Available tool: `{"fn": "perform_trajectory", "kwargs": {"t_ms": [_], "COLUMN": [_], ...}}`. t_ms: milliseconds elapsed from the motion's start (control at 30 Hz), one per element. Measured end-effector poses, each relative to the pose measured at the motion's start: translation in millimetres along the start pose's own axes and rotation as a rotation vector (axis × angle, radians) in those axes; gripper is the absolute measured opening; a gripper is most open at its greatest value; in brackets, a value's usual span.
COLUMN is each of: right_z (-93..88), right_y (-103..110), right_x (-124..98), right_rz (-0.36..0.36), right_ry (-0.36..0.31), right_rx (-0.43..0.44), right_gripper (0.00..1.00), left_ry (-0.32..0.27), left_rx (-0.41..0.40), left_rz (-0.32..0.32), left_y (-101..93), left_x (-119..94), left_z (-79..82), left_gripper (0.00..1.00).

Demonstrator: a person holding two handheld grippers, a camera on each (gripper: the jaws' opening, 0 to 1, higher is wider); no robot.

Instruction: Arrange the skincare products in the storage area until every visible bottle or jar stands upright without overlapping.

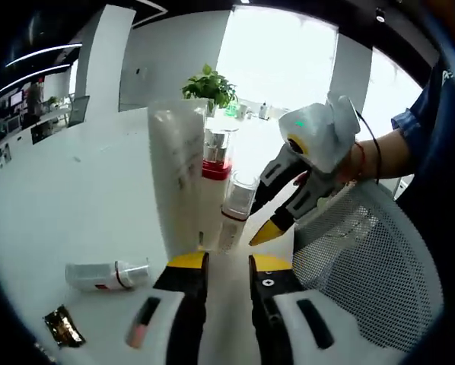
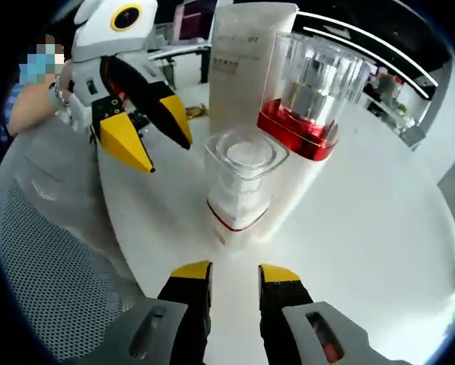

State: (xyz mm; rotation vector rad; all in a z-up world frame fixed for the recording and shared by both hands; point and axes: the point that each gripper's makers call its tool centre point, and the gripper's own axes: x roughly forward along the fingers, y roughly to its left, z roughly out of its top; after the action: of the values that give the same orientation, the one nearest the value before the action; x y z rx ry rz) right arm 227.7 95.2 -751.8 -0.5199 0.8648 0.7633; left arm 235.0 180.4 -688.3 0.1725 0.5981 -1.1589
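Left gripper view is showing our left gripper low over the white table, its two yellow-tipped jaws standing a narrow gap apart with nothing between them. Just ahead of those tips we are seeing three products standing upright in a tight cluster: a tall white tube, a clear bottle with a red band beside it, and a smaller clear-capped bottle nearest the jaws. Whether the three are touching one another we cannot tell. Our right gripper is coming in from the right, its jaws parted and its yellow tips close to the small bottle but not gripping it. A small white bottle is lying on its side on the table, well apart from the cluster to the left, and a small dark packet is resting near it. A green plant is standing farther back on the table, and a mesh chair back is showing at the right.

Right gripper view is looking along our right gripper, whose jaws are likewise holding nothing, a narrow gap showing between the yellow tips. Directly ahead of them the clear-capped bottle is standing upright on the table, with the red-banded bottle and the white tube behind it. Our left gripper is hanging at the upper left, jaws spread and empty, near the small bottle.
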Motion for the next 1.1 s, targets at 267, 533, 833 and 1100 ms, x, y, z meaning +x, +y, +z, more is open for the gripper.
{"fn": "perform_trajectory", "kwargs": {"t_ms": [267, 533, 833, 1100], "right_z": [-5.0, -1.1, 2.7, -11.9], "right_y": [3, 13, 24, 25], "right_x": [-6, -23, -44, -34], "right_rz": [0.044, 0.013, -0.025, -0.076], "right_ry": [-0.001, -0.024, -0.029, 0.060], "right_rx": [0.020, 0.001, -0.089, -0.183], "right_gripper": [0.24, 0.25, 0.26, 0.21], "left_ry": [0.025, -0.063, -0.045, 0.175], "left_rx": [0.029, -0.085, -0.121, 0.096], "left_rz": [0.144, 0.223, 0.270, 0.180], "left_y": [28.3, 61.8, 104.8, 111.4], "left_x": [-19, -47, -54, -30], "left_z": [-7.8, -0.7, -2.6, -21.9], "left_gripper": [0.19, 0.23, 0.27, 0.33]}}
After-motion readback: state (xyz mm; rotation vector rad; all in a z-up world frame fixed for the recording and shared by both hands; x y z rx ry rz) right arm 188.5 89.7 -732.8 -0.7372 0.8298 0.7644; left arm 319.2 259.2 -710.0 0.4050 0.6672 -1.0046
